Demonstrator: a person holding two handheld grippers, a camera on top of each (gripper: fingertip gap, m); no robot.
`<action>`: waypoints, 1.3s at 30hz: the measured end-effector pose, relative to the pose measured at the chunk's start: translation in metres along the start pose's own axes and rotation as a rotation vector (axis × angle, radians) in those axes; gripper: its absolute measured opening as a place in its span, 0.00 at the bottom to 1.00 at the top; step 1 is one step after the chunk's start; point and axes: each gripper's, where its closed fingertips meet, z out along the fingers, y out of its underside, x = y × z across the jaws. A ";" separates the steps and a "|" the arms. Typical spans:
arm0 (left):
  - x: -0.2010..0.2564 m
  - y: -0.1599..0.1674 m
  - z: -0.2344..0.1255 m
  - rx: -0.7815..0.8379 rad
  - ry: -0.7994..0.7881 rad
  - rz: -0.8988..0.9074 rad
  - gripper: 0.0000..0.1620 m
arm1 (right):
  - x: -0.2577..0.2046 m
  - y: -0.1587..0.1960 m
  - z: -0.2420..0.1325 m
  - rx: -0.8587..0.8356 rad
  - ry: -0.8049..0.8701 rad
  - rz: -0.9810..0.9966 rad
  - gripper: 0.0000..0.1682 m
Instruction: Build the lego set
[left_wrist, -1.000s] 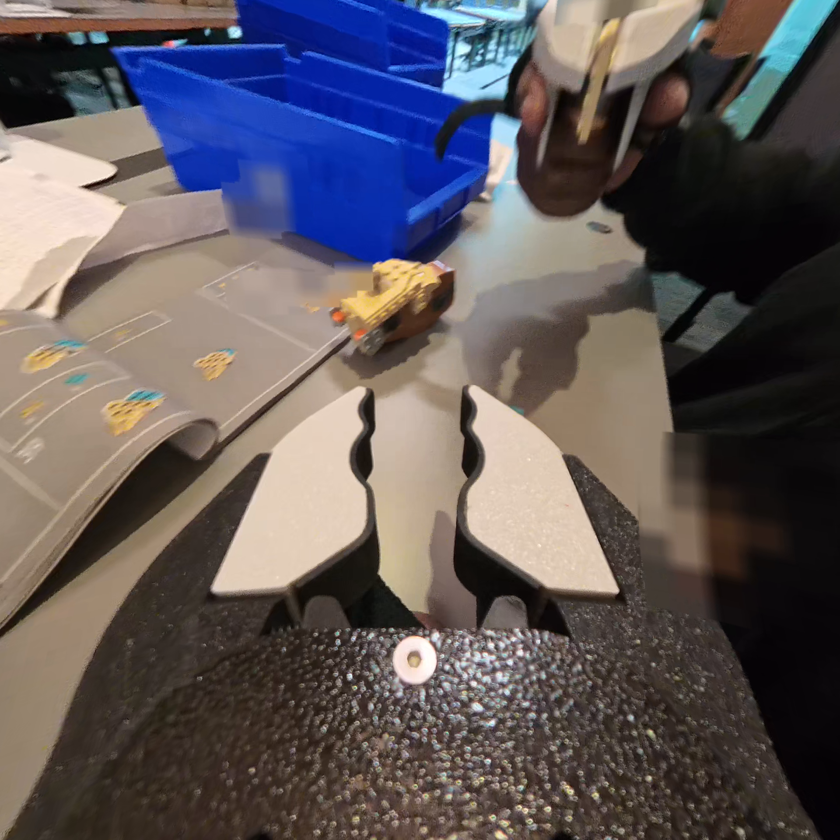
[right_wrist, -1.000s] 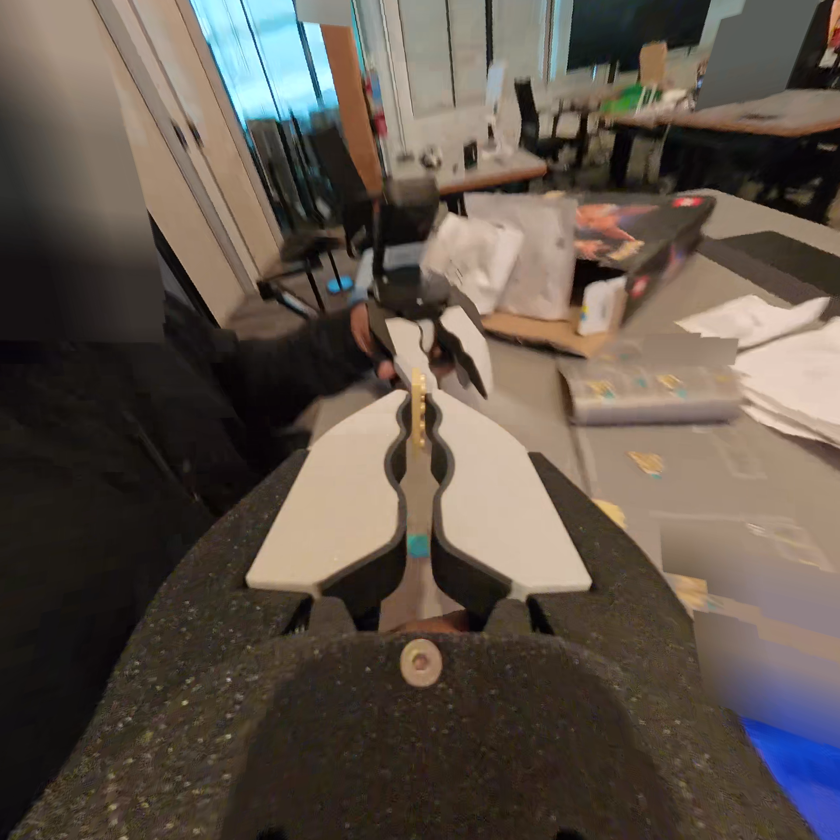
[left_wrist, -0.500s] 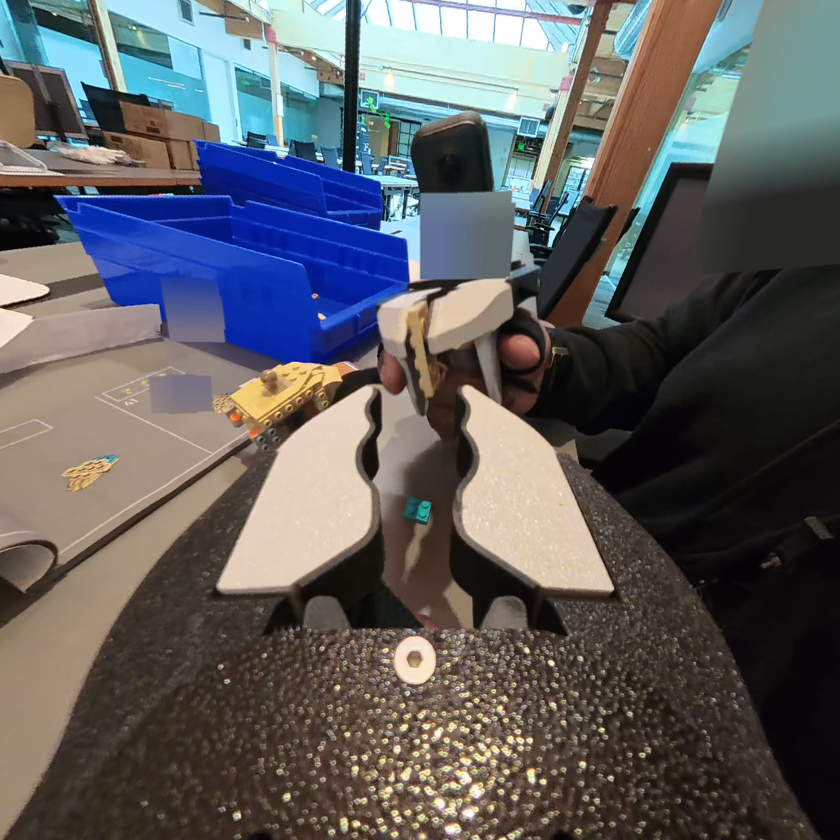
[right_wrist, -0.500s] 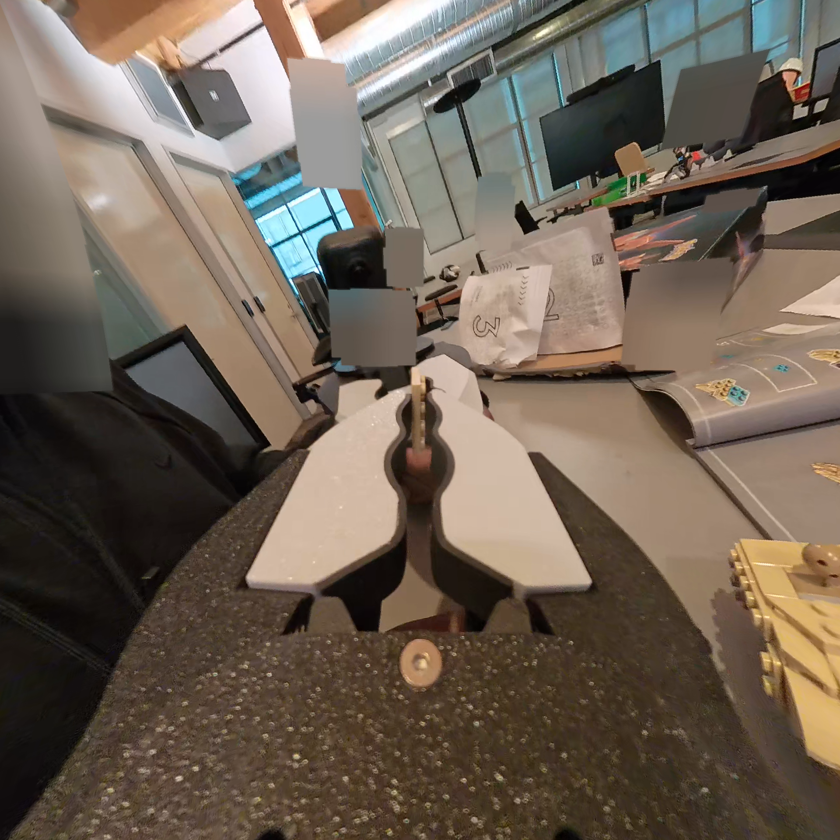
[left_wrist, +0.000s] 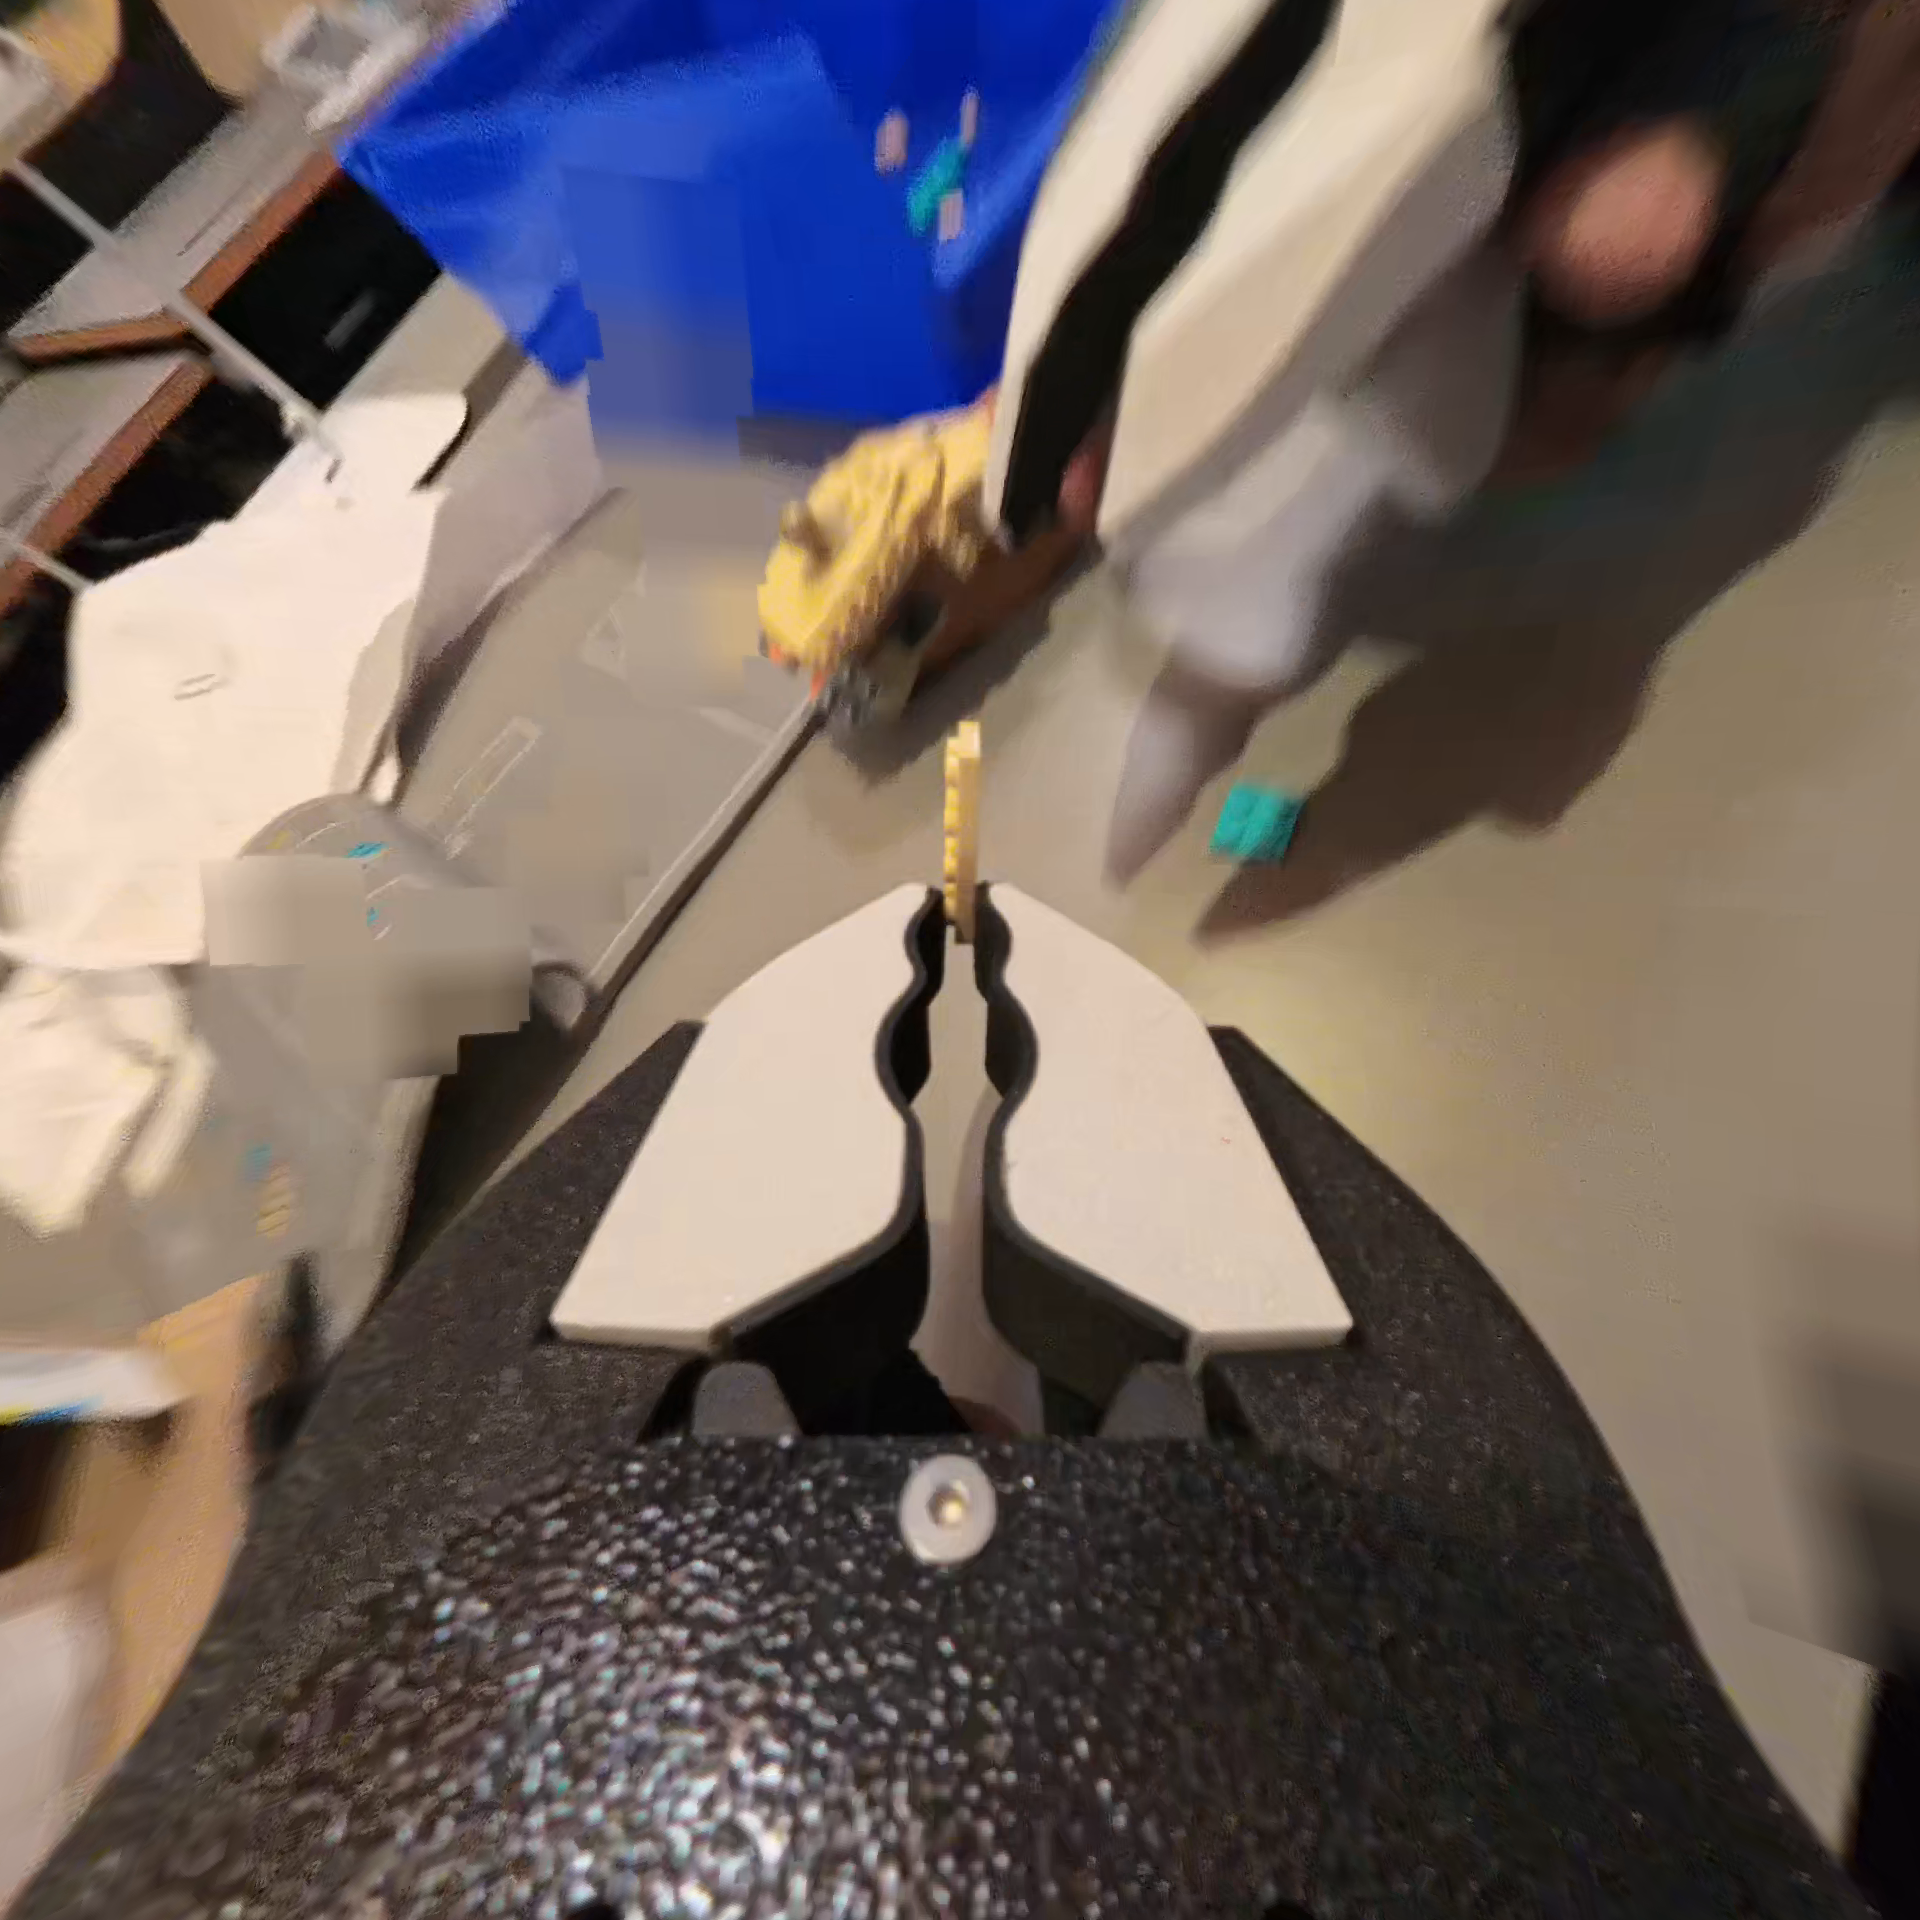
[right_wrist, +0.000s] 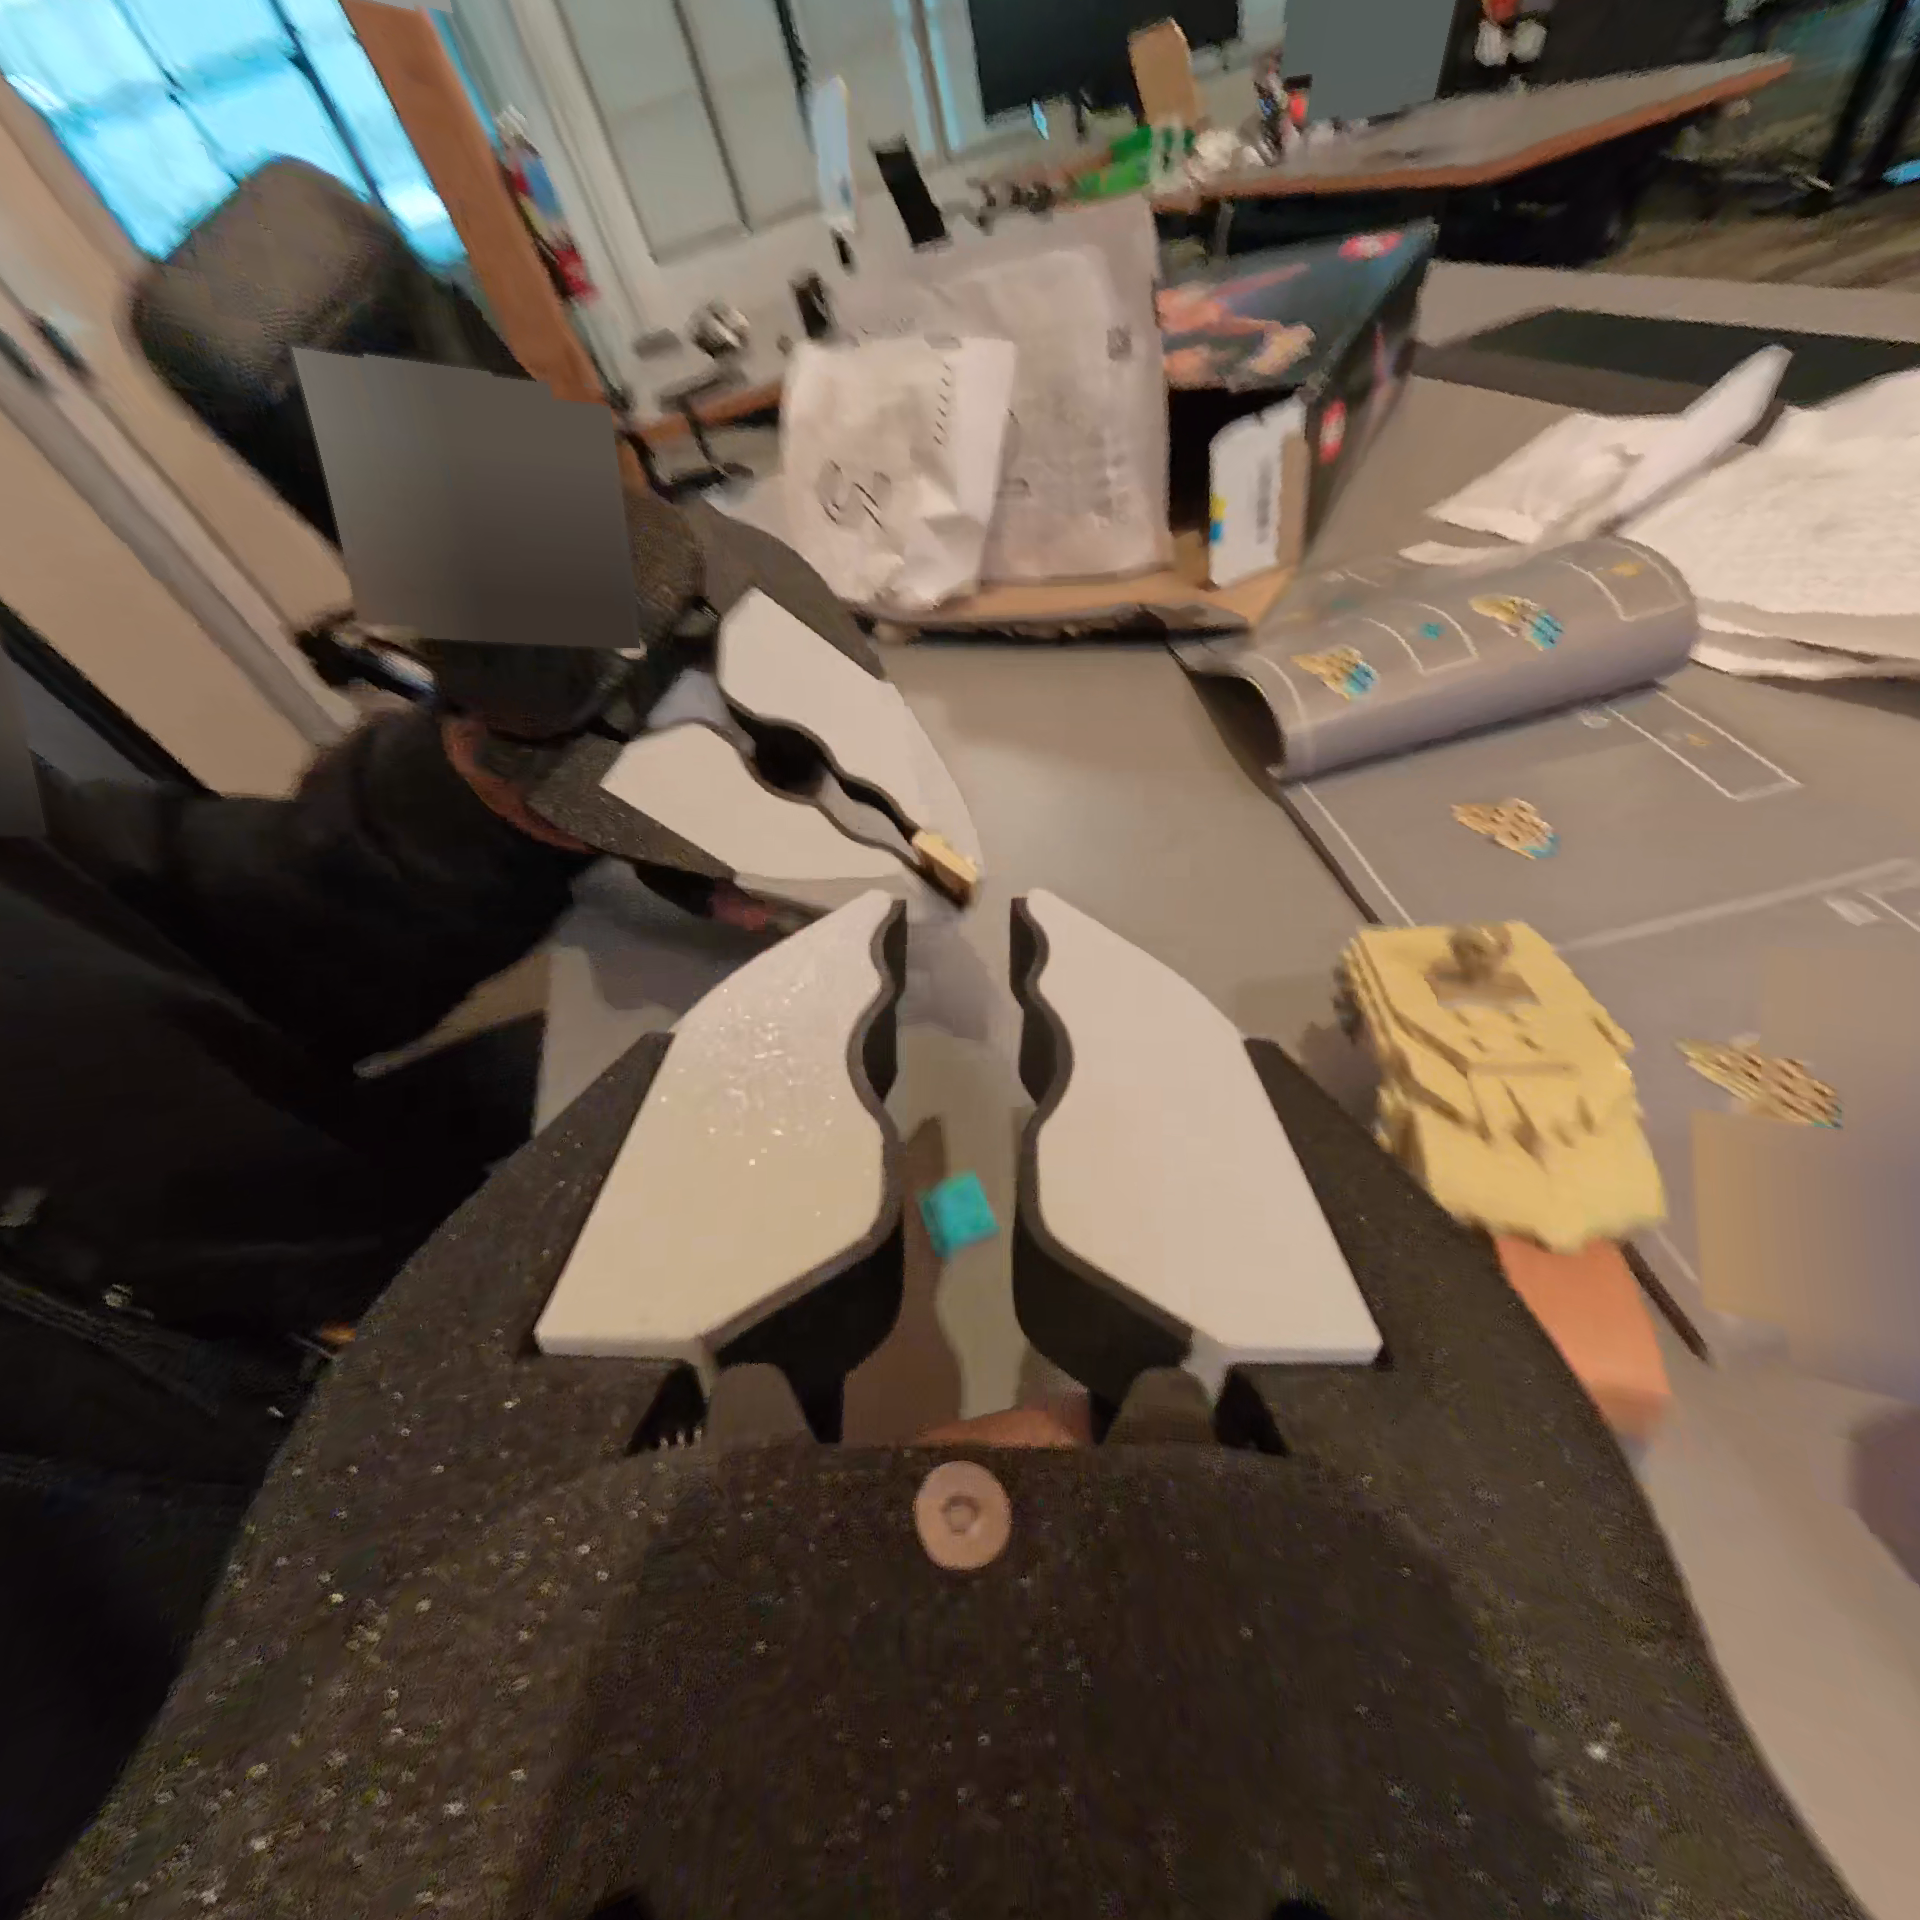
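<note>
My left gripper (left_wrist: 959, 906) is shut on a thin tan Lego plate (left_wrist: 962, 821) that stands edge-on out of its fingertips. It also shows in the right wrist view (right_wrist: 940, 868), with the tan plate (right_wrist: 948, 864) pinched at its tips. My right gripper (right_wrist: 956, 920) is open and empty, just in front of that plate. A small teal brick (right_wrist: 958, 1214) lies on the table between the right fingers; it also shows in the left wrist view (left_wrist: 1257, 823). The tan and brown Lego model (right_wrist: 1496, 1091) sits on the table to the right, and shows blurred in the left wrist view (left_wrist: 883, 551).
An open instruction booklet (right_wrist: 1558, 665) lies on the grey table (right_wrist: 1091, 727). Paper bags (right_wrist: 977, 468) and the set's dark box (right_wrist: 1309, 343) stand behind it. A blue bin (left_wrist: 758, 187) stands beyond the model. A person's dark sleeve (right_wrist: 260, 935) is at the left.
The tan plate passed from my right gripper to my left. The left jaws closed on it and the right jaws opened and drew back. Both grippers tilted down toward the table.
</note>
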 end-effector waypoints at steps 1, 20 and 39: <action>-0.001 0.011 0.001 -0.095 -0.037 0.086 0.03 | 0.007 0.009 -0.005 -0.059 0.058 -0.016 0.10; 0.019 0.034 0.000 -0.270 0.183 0.129 0.12 | 0.004 0.077 -0.009 -0.467 0.060 -0.178 0.11; 0.042 0.028 0.016 -0.129 0.590 0.174 0.10 | 0.002 0.090 0.002 -0.580 0.023 -0.280 0.10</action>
